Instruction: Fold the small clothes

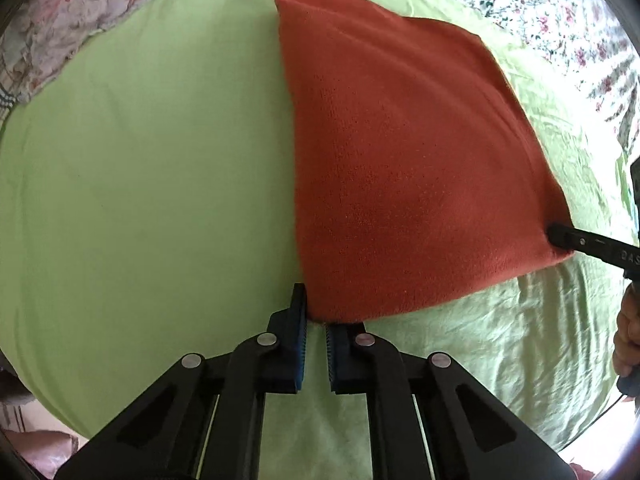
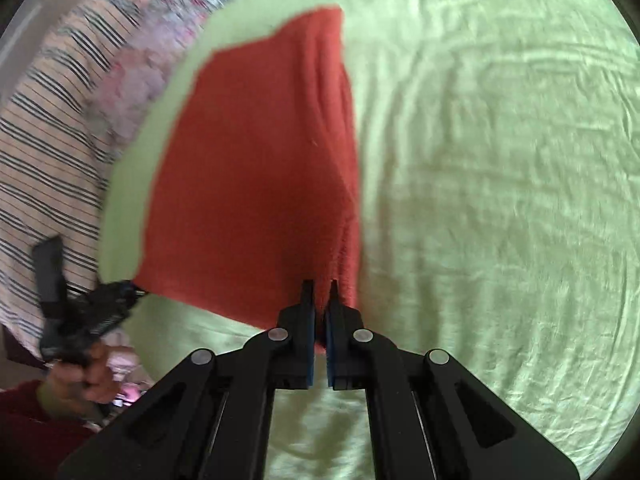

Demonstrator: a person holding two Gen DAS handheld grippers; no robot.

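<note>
Rust-red terry cloth is lying folded on the green sheet of the bed. Left gripper is pinching its near left corner, jaws clamped on the fabric, while right gripper is clamping the near right corner

Soft, even daylight fills both views, without glare. The left wrist view is sharp; the orange cloth casts a faint shadow just ahead of the fingers. The right wrist view is motion-blurred, worst over the striped fabric far left of the fingers. Fisheye bending and dark vignette ring both edges.
</note>
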